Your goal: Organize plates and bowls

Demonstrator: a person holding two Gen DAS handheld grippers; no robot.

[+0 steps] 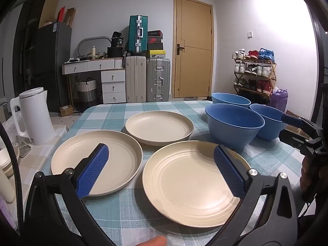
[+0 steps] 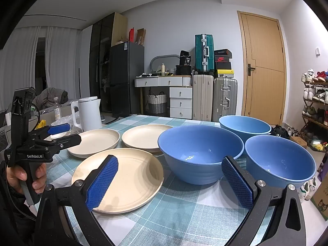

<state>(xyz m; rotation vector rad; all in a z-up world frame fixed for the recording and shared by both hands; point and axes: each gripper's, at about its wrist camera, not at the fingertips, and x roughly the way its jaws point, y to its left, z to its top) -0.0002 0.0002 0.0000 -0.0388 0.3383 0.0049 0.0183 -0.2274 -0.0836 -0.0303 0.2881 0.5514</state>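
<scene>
Both grippers wide open, nothing held: left gripper (image 1: 162,169) hovers over the near plate (image 1: 192,182), right gripper (image 2: 170,179) faces the middle bowl (image 2: 199,153). Three cream plates sit toward the table's (image 2: 184,215) left edge, three blue bowls toward its right (none stacked). Only the right wrist view shows "GenRobot.AI" on the left gripper body and a "36" on a black bag (image 2: 185,59)

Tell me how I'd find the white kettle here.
Start at the table with the blue checked cloth, where three cream plates lie. Look past the table's left edge to the neighbouring surface: the white kettle stands upright there, near the left-hand plate. It is the only tall thing, with a handle.
</scene>
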